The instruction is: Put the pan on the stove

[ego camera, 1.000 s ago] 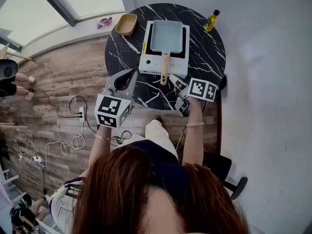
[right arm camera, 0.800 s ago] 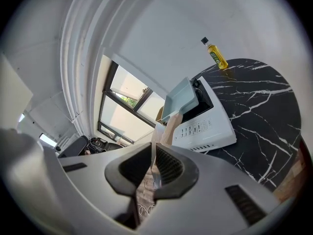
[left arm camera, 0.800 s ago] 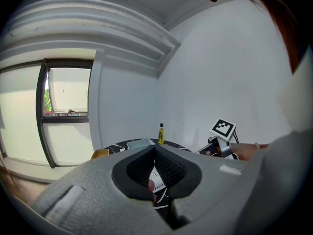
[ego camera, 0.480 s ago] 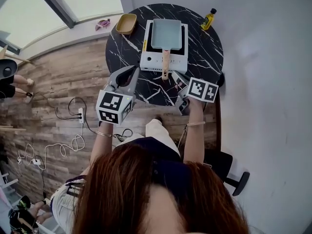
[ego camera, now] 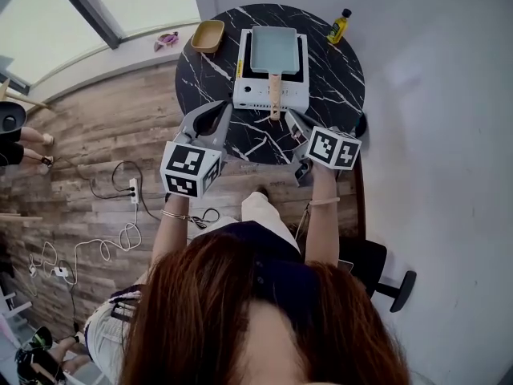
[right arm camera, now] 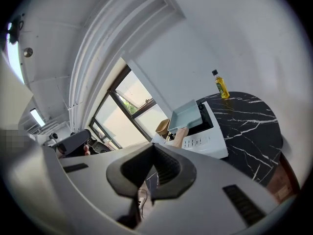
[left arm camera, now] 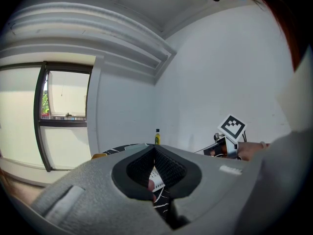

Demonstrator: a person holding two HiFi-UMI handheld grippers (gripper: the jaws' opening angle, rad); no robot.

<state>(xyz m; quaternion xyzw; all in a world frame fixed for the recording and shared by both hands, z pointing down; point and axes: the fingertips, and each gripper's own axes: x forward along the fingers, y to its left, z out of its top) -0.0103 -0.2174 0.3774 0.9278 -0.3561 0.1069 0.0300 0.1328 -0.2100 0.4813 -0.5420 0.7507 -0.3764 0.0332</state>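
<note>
Atop the stove (ego camera: 250,95) on the counter (ego camera: 333,79), the pan (ego camera: 273,49) points its handle (ego camera: 275,96) toward the left gripper (ego camera: 225,107) and right gripper (ego camera: 291,118), whose jaws are pressed together and empty, so a stray swing could dislodge it.

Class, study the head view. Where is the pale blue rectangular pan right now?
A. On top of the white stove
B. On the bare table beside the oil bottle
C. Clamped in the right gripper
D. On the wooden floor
A: the pan lies flat on top of the stove, with its wooden handle reaching out over the stove's front edge towards the person.
</note>
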